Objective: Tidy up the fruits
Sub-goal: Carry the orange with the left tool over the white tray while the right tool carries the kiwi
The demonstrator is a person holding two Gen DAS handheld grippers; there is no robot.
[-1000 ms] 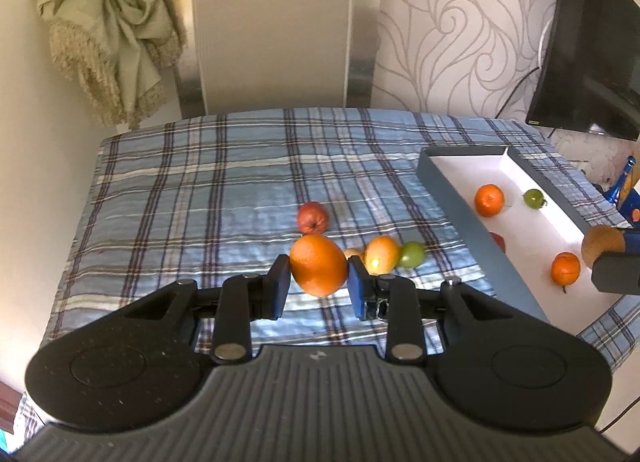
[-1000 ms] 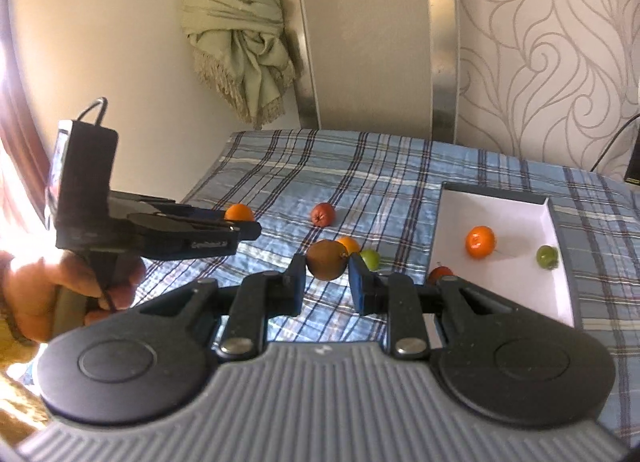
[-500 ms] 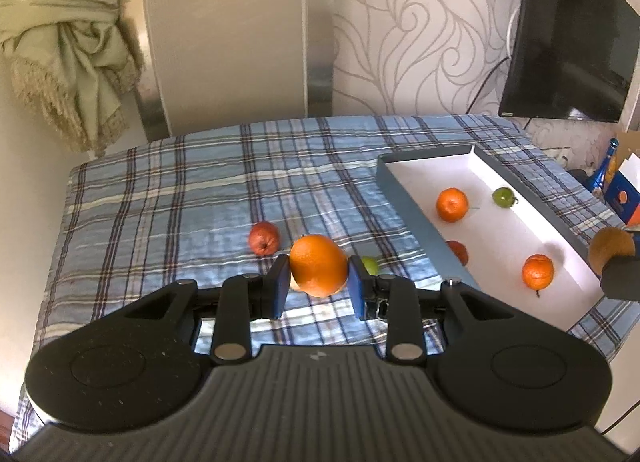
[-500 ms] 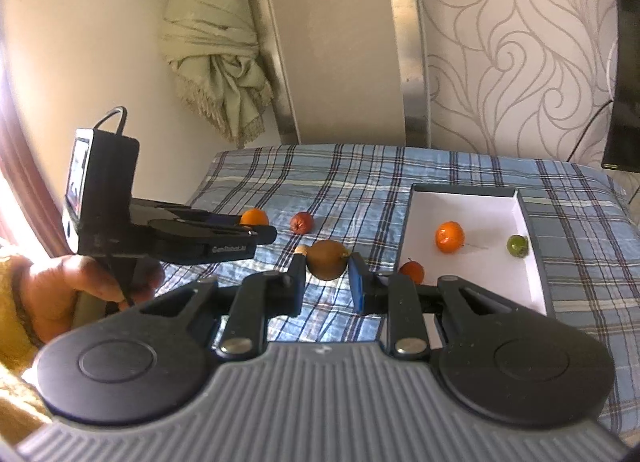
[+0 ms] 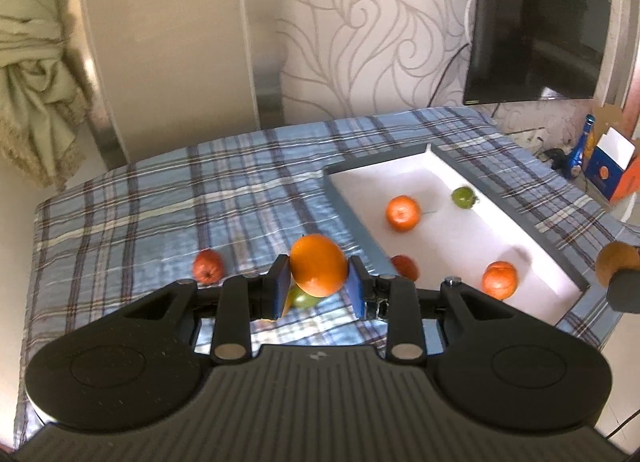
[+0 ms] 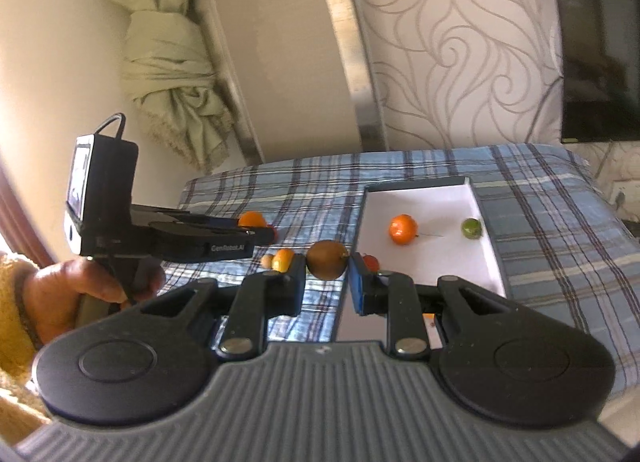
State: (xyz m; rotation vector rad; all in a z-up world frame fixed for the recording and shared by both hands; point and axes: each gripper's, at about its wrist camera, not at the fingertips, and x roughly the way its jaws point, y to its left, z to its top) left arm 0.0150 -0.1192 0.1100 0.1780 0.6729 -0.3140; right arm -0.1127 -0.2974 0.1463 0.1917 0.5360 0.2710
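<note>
a: from the left wrist view, going left to right: a red fruit lies alone on the plaid cloth, then the left tongs are pinching a big orange with a green fruit on the cloth just under it. further right sits the white tray holding two tangerines, a small red fruit and a green one.

b: the right wrist view adds the hand gripping the left tool, with "genrobot.ai" printed along its side. it also shows two small yellow-orange fruits on the cloth that the other view hides behind the orange.

a: and the right tongs?

b: clamped on a brown kiwi, held above the cloth at the tray's near left edge. the left view catches only that kiwi at its far right border.

a: it alone shows a blue and orange box beyond the bed.
</note>
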